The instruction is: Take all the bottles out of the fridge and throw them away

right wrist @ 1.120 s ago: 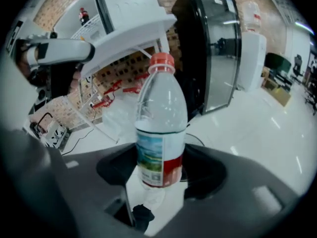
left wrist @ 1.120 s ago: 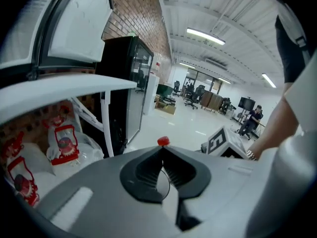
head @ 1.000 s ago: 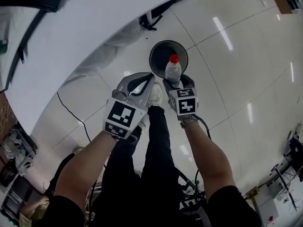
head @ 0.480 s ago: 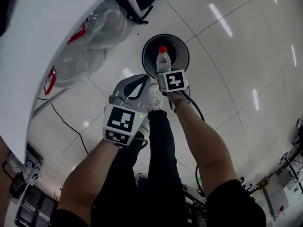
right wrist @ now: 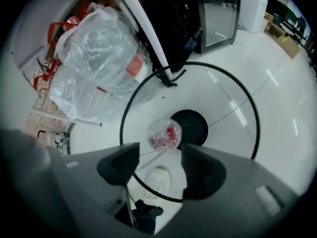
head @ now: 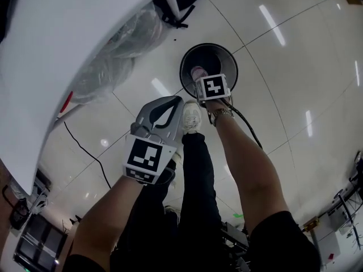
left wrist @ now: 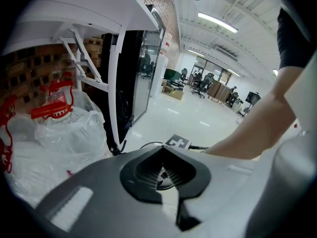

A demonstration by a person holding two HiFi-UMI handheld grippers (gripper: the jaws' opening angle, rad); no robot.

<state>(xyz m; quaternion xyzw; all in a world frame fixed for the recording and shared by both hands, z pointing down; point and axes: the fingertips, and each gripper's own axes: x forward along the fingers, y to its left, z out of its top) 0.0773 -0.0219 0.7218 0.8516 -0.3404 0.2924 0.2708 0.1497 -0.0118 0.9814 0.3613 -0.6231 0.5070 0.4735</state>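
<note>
Closing slightly, right gripper (right wrist: 159,155) empty, bottle (right wrist: 164,134) beyond, in bin (right wrist: 229,97)

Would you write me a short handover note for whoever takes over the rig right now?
Left gripper: shut, empty, off to the side of the bin.
Right gripper: open, pointing down over the bin, holding nothing.
Bottle: red-capped, clear of the jaws, inside the bin's rim, blurred.
Done: this bottle is in the bin.
Left: no view shows whether more bottles remain to fetch, so check, then bin any you find.
</note>
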